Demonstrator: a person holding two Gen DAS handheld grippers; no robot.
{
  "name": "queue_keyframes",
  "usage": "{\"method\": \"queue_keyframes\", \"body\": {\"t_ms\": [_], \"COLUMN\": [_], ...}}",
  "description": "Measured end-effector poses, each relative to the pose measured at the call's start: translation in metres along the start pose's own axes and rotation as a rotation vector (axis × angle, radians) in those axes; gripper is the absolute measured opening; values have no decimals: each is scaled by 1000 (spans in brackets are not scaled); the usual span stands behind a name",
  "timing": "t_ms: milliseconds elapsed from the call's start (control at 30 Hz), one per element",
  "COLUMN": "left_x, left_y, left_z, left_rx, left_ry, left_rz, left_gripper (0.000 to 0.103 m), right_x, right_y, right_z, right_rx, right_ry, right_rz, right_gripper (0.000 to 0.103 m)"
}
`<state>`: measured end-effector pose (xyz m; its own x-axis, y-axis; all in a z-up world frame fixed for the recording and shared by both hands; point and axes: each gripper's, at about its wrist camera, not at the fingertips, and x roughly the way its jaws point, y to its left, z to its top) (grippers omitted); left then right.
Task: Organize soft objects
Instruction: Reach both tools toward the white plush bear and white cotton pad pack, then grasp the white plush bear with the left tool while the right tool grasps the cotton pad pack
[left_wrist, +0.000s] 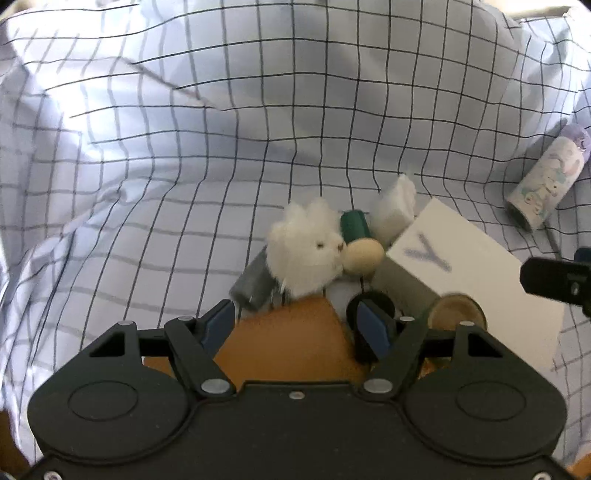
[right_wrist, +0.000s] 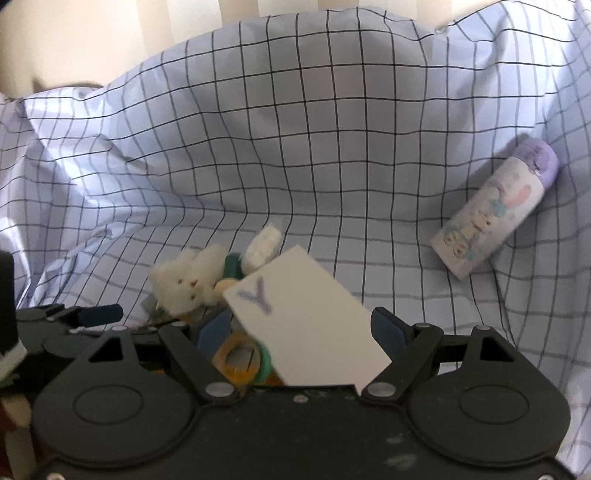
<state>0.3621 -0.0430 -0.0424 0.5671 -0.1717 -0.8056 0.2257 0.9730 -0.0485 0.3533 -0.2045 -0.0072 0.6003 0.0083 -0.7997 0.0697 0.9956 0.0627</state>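
Note:
A white fluffy plush (left_wrist: 308, 251) lies in a pile on the checked sheet (left_wrist: 184, 147), just ahead of my left gripper (left_wrist: 295, 325), which is open and empty over an orange surface (left_wrist: 288, 343). A white wad (left_wrist: 395, 206) lies behind the pile. In the right wrist view the plush (right_wrist: 184, 284) and wad (right_wrist: 264, 247) sit ahead and left. My right gripper (right_wrist: 299, 330) is open, its fingers on either side of a white card marked Y (right_wrist: 310, 325); I cannot tell if they touch it.
The pile also holds a green cylinder (left_wrist: 354, 223), a wooden egg (left_wrist: 364, 256), a grey block (left_wrist: 255, 284) and tape rolls (right_wrist: 240, 360). A pastel printed bottle (right_wrist: 495, 214) lies on the sheet at right. The sheet bulges up behind.

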Motion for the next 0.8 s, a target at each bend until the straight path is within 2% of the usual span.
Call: {"method": "queue_keyframes", "body": {"t_ms": [167, 333, 433, 633, 800], "left_x": [24, 35, 39, 46, 61], "left_y": [-3, 1, 4, 23, 44], "left_z": [15, 26, 30, 35, 37], "left_rx": [4, -19, -17, -36, -89], "left_ry": [5, -25, -36, -60, -17], "left_rz": [9, 8, 7, 114, 123], "left_gripper": [69, 68, 59, 59, 59], "right_x": [26, 58, 79, 114, 143], "right_y": [3, 9, 16, 31, 34], "right_z": [26, 49, 59, 67, 70], "right_rx": [2, 11, 0, -78, -110], "right_ry": [14, 49, 80, 119, 163], "right_rz": [6, 23, 16, -25, -57], "right_gripper": [83, 83, 83, 83, 82]}}
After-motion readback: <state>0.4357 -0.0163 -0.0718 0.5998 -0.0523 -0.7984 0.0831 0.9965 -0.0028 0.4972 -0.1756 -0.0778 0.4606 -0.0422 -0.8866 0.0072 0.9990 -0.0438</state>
